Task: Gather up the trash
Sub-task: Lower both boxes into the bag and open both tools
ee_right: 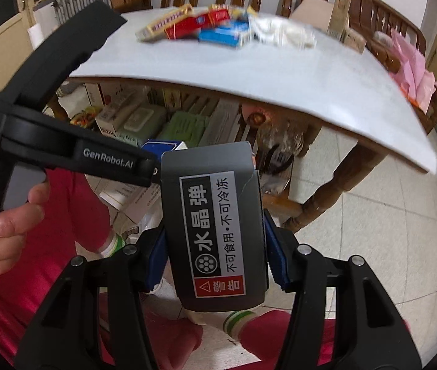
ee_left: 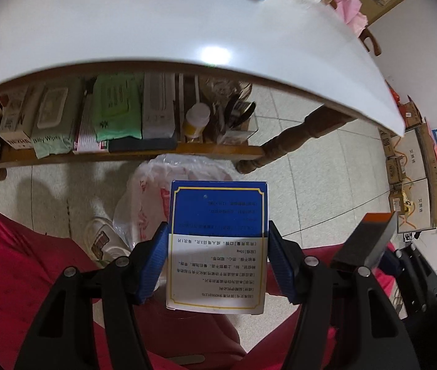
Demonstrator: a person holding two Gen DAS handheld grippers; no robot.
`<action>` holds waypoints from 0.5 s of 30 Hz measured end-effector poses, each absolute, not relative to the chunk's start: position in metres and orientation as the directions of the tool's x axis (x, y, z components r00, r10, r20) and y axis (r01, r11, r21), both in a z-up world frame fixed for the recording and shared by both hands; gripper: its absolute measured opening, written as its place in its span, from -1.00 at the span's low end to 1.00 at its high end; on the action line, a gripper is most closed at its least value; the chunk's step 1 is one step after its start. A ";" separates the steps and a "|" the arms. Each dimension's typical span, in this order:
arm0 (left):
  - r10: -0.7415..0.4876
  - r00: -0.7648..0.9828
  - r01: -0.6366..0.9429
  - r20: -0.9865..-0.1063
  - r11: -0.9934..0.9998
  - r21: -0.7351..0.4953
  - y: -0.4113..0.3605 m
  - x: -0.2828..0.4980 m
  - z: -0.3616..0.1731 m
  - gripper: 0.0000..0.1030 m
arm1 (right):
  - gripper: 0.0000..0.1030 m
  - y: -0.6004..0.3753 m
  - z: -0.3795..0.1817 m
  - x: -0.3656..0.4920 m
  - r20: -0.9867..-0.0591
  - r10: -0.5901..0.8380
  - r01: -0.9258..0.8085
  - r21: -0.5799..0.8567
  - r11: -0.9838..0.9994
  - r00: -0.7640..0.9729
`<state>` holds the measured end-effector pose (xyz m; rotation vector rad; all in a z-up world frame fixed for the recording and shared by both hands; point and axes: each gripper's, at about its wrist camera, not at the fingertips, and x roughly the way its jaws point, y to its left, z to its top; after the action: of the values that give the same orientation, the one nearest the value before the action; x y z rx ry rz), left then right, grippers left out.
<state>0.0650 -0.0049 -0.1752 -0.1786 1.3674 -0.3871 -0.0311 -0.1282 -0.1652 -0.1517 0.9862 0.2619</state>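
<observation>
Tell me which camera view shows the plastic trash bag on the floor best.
The left wrist view: the plastic bag sits on the floor under the table, partly hidden behind the blue and white box held in the left gripper. In the right wrist view the grey box and gripper block it.

boxes (ee_right: 206, 27) on table (ee_right: 280, 71) | shelf (ee_left: 125, 154) under table | plastic bag (ee_left: 150, 203) on floor before shelf

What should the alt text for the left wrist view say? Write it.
The left gripper clamps a blue and white box above a plastic bag on the tiled floor. Ahead is a white table with a cluttered shelf underneath.
</observation>
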 end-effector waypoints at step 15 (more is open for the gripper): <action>-0.323 0.028 0.101 -0.946 0.942 -0.319 -0.009 0.092 -0.248 0.16 | 0.05 -0.125 -0.245 -0.001 -0.903 0.162 -0.217 0.078 0.973 0.399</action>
<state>0.0921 -0.0094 -0.2481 -0.1810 1.5104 -0.3297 -0.0006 -0.1251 -0.2447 -0.0543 1.1357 0.2394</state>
